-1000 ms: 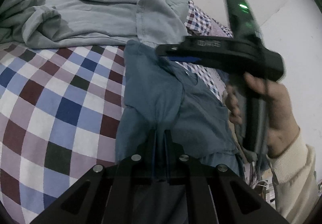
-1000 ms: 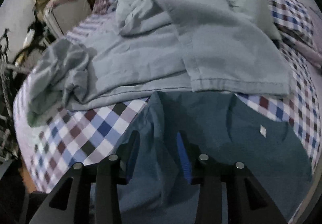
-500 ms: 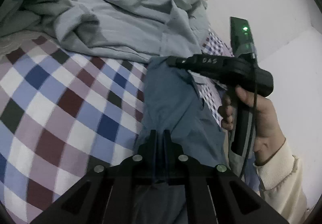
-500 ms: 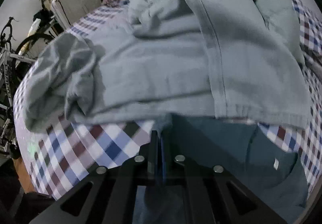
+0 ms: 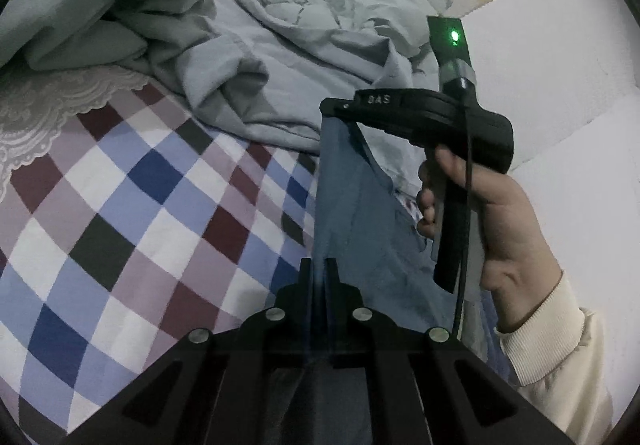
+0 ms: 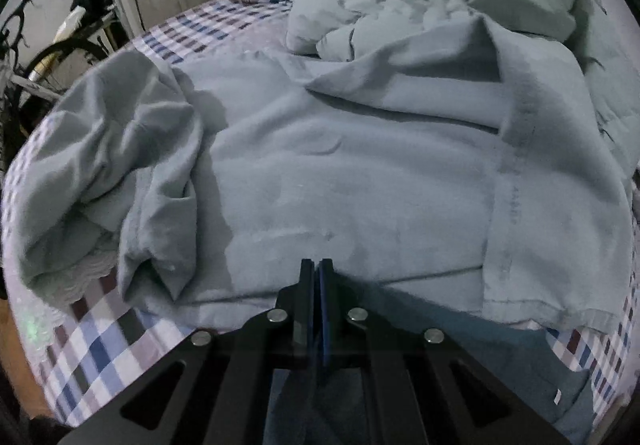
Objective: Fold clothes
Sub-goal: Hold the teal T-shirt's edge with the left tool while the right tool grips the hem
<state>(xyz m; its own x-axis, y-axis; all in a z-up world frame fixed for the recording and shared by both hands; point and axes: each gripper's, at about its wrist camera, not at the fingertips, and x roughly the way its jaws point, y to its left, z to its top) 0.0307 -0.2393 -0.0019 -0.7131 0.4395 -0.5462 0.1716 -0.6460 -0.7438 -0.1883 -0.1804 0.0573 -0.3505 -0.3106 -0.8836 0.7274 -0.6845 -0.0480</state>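
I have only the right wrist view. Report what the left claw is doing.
Observer: The left claw is shut on the blue garment, pinching its edge.
Operator: Tell me where my right claw sits relative to it.
Observer: The right claw holds the same garment farther along that edge, which runs taut between the two.
Operator: Say what is under that stretch.
Observer: The checked bedsheet, with the garment hanging toward the person's hand.
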